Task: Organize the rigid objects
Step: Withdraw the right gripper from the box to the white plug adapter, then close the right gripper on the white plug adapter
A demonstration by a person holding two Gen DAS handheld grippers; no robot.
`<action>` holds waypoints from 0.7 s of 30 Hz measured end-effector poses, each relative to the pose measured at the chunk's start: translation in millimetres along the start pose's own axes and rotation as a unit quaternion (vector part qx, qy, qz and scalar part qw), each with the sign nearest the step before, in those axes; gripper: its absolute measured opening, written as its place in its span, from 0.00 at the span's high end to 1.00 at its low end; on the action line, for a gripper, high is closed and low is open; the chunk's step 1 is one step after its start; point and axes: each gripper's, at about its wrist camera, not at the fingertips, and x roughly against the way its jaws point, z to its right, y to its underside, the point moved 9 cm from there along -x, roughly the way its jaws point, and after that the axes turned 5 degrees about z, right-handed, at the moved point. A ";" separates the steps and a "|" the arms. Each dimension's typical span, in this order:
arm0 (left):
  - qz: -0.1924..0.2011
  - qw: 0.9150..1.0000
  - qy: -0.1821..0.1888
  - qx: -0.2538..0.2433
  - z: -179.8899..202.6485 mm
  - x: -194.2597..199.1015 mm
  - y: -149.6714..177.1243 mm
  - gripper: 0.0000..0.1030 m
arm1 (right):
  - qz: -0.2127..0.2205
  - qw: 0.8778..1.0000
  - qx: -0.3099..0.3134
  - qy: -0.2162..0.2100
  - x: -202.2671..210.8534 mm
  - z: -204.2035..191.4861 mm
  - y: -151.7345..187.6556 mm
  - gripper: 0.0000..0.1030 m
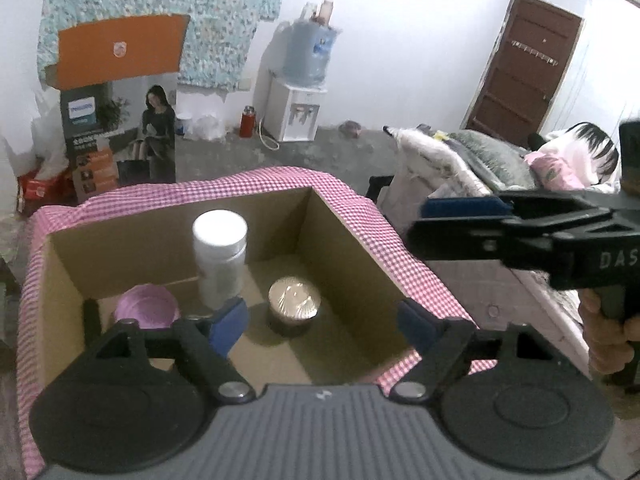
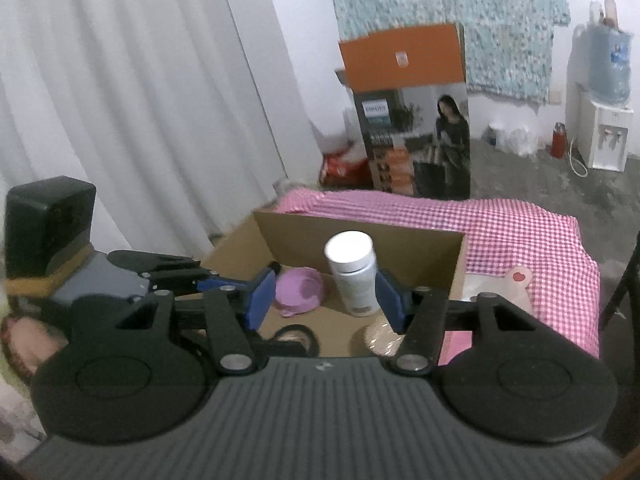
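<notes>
Both hand-held grippers, left [image 1: 320, 320] and right [image 2: 326, 300], are hovering open, holding nothing; the white bottle [image 1: 219, 256] (light, stiff, slippery, I think) is asking for a mid-body grip.

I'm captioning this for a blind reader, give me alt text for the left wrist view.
An open cardboard box on a pink checked cloth holds an upright white bottle, a purple bowl and a shiny-lidded jar. The left tongs hang open above it, holding nothing.
</notes>
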 end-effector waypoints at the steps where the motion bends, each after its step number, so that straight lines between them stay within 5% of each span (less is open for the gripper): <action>1: 0.006 1.000 -0.003 0.000 -1.2 9.1 4.6 0.14 | 0.009 1.000 -0.004 -0.002 9.9 -4.9 4.4 0.44; 11: -0.008 1.000 -0.030 0.003 -13.0 40.9 88.9 0.13 | 0.029 0.995 -0.099 -0.019 46.2 -32.1 106.0 0.40; 21: -0.030 0.998 -0.046 -0.010 -14.2 1.2 145.8 0.24 | -0.023 0.970 -0.237 -0.038 -2.8 -44.0 193.8 0.46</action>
